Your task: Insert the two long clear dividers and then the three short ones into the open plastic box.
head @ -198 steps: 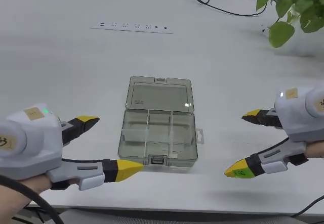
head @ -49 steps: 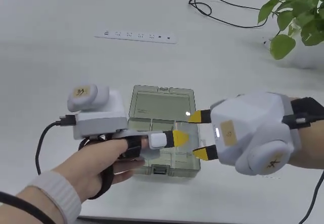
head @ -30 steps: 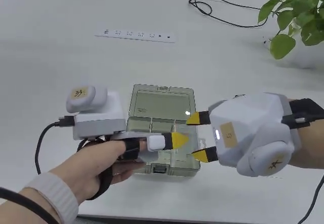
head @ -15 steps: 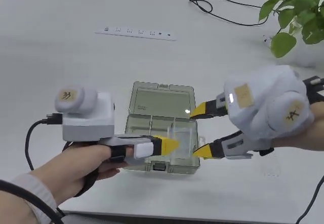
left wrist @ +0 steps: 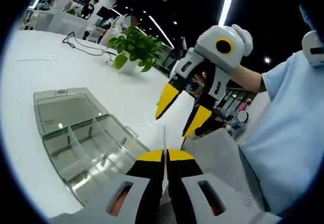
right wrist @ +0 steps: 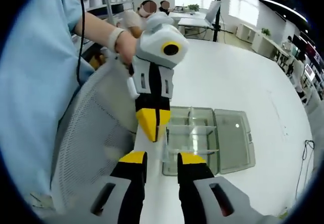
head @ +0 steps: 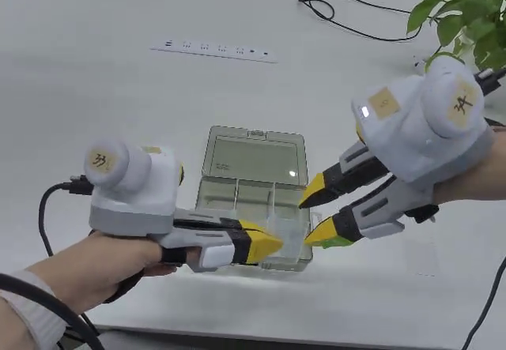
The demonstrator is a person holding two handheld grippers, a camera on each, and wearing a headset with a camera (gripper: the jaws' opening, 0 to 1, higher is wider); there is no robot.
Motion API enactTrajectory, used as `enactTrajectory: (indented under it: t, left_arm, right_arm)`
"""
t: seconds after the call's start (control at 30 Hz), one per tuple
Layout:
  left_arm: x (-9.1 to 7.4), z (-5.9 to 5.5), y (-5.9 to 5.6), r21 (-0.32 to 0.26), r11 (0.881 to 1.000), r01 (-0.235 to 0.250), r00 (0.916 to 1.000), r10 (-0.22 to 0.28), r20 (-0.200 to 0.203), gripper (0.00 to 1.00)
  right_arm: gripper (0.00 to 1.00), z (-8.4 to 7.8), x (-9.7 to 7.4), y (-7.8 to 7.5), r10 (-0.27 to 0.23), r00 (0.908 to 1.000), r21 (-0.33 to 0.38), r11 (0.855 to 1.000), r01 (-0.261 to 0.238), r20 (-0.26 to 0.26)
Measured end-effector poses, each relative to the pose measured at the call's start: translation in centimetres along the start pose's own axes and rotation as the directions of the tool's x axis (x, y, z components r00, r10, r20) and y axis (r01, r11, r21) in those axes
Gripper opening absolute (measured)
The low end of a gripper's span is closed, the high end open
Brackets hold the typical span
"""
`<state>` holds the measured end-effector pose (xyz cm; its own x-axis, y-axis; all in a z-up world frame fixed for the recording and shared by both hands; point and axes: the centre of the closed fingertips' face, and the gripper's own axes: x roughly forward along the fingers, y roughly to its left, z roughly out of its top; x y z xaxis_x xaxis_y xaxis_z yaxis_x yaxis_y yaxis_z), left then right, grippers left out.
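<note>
One clear divider [left wrist: 164, 137] pinched in left hand-held gripper [left wrist: 164, 156] near box [head: 207, 182]; right hand-held gripper [head: 309, 222] spread.

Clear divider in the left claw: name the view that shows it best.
Right gripper view: the divider shows its flat face, pinched by the left claw. Left gripper view gives a thin edge; head view, a faint pane.

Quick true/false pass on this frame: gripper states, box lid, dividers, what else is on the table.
1. The left gripper is shut on a clear divider. True.
2. The right gripper is clamped on the box lid. False: its jaws are open, held above the box, close to the held divider.
3. The lid is closed. False: it lies open, flat behind the box.
4. A power strip lies on the table beyond the box. True.
5. The box holds no dividers. False: some stand inside.
</note>
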<state>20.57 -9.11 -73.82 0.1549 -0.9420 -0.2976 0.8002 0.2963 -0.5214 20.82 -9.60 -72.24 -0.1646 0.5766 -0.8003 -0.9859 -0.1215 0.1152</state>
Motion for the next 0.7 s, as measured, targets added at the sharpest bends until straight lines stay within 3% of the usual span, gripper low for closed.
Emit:
enactTrajectory:
  t: [0.13,0.23,0.37,0.7]
  left_arm:
    - [0.1,-0.1,-0.2,0.119,0.993,0.010,0.9995,-0.006,-0.031,0.00]
    - [0.2,0.2,-0.6,0.167,0.986,0.012,0.9996,-0.008,-0.027,0.00]
    - [0.4,0.3,-1.0,0.261,0.965,0.024,0.9988,-0.012,-0.049,0.00]
    - [0.7,0.1,-1.1,0.313,0.949,0.029,0.9983,-0.012,-0.057,0.00]
  right_arm:
    - [0.21,0.0,0.3,0.4,0.042,0.9991,0.026,0.999,-0.041,-0.010]
    - [0.20,-0.2,0.6,0.7,0.048,0.9984,0.024,0.999,-0.047,-0.030]
    - [0.17,-0.3,0.8,0.7,0.059,0.9974,0.035,0.998,-0.058,-0.040]
    - [0.11,-0.7,1.2,1.3,0.096,0.9918,0.044,0.995,-0.093,-0.084]
